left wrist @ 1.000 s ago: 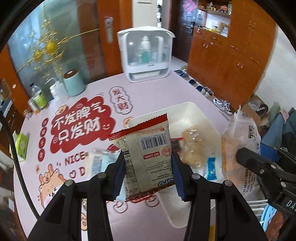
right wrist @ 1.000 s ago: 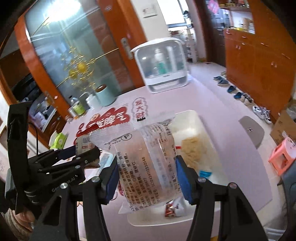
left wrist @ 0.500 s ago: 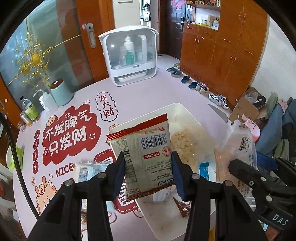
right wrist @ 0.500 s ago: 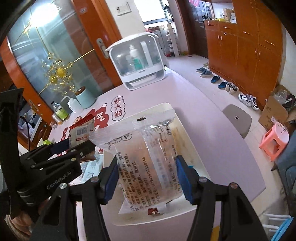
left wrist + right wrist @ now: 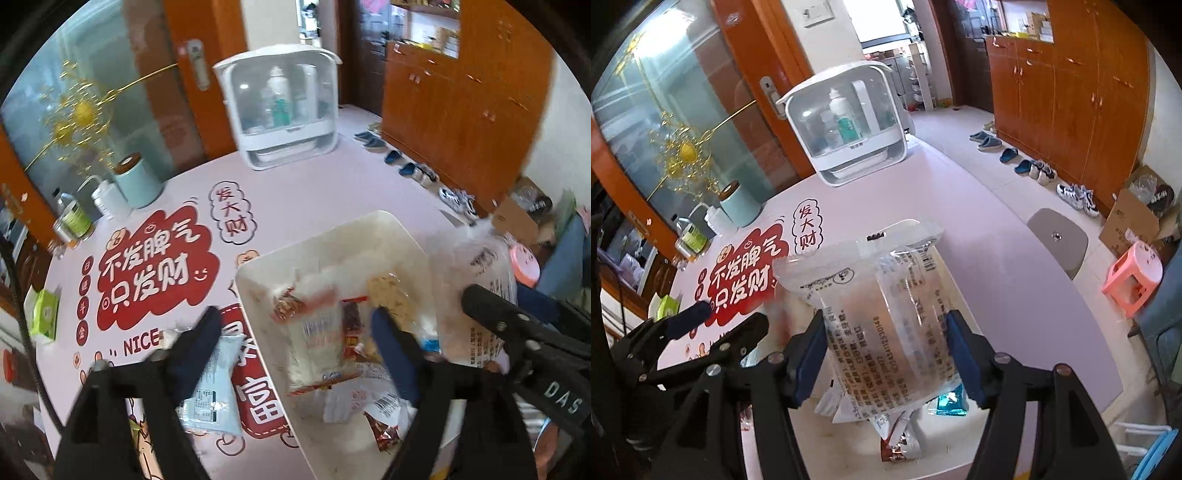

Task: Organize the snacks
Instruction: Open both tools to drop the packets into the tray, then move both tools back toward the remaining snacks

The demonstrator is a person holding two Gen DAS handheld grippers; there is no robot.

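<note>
Above the white bin (image 5: 332, 236), the left gripper (image 5: 295, 328) opens, red-edged packet (image 5: 317, 343) loose between; the right gripper (image 5: 886, 350), opening, still touches a clear bag (image 5: 886, 317).

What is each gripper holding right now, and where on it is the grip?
The left gripper holds nothing; its jaws are opening, and the red-edged packet is blurred over the bin. The right gripper, jaws opening, flanks the clear snack bag at its lower sides.
</note>
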